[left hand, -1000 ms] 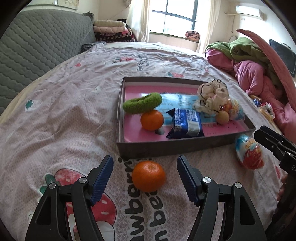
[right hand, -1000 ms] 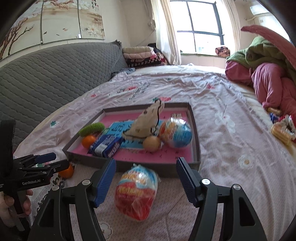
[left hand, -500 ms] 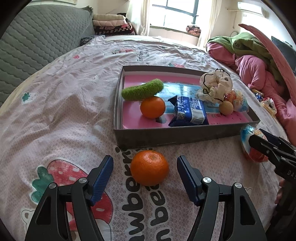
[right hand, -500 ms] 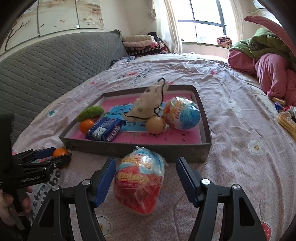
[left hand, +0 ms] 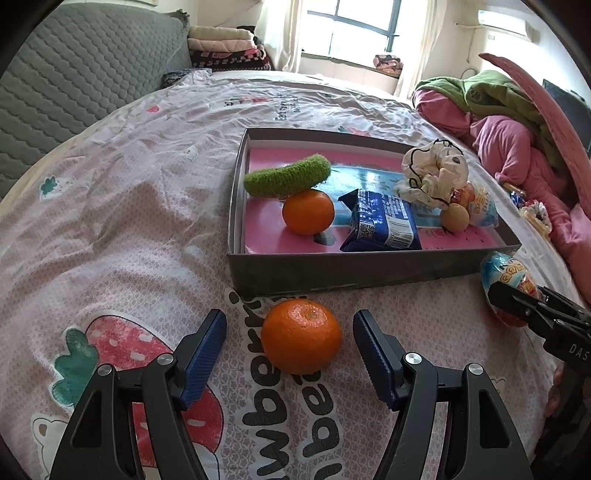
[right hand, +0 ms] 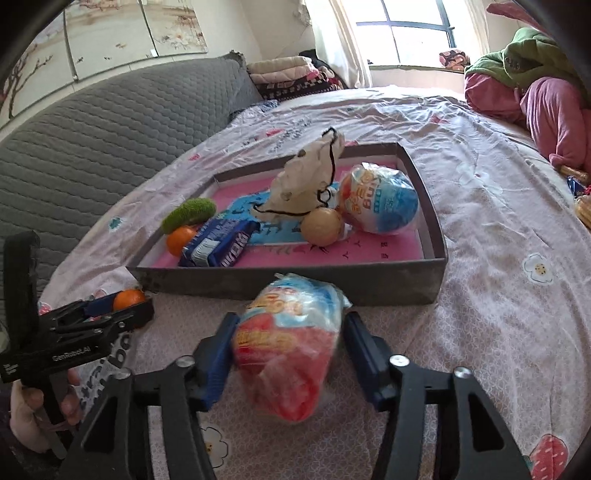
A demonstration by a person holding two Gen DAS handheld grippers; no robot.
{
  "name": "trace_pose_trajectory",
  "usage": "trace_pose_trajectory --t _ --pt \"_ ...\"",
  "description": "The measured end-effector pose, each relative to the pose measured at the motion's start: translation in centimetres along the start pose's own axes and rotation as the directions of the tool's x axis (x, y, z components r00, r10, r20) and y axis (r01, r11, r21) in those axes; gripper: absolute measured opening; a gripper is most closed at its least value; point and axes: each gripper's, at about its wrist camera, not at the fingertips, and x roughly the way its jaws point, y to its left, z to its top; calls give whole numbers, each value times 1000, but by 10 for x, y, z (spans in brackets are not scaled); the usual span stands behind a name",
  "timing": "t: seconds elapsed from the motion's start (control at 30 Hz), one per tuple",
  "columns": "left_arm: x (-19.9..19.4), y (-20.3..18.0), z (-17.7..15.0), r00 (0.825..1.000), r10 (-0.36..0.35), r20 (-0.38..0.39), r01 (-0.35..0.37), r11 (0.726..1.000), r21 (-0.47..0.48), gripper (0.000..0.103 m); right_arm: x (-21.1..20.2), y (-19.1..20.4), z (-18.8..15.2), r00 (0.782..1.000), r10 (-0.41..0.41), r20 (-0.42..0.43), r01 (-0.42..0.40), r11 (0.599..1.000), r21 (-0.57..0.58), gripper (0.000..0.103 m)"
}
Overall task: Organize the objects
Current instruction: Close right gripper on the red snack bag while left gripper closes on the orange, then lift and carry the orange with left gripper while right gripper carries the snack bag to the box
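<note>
Grey quilted headboard (left hand: pixel 74 81), folded blankets (left hand: pixel 225 48), window (left hand: pixel 354 26)

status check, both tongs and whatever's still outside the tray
Left tongs open, straddling loose orange. Right tongs just closing around wrapped egg toy; right pad not touching. Tray wall directly ahead.

Two close wrist views, shared tray (left hand: pixel 369 273)

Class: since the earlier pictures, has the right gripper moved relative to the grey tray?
Yes. In its own view the right gripper has come forward toward the grey tray, and its jaws have just been closing around the wrapped toy egg.
</note>
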Motion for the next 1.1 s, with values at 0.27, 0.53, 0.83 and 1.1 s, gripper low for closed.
trace_pose_trajectory --t 0.27,0.53,0.83,1.1 --pt "1 -3 -2 1000 0 7 0 1000 20 53 -7 9 3 999 -8 33 9 998 -56 56" --pt "-2 -8 -2 1000 19 18 -20 999 42 41 -14 17 6 997 -14 75 22 993 -112 56" --pt "-25 -10 10 994 6 109 -10 999 35 41 -43 32 12 970 -67 233 115 973 -199 56" --pt "-41 -18 26 985 -8 175 2 999 36 41 -55 40 20 950 -39 308 113 968 -225 56"
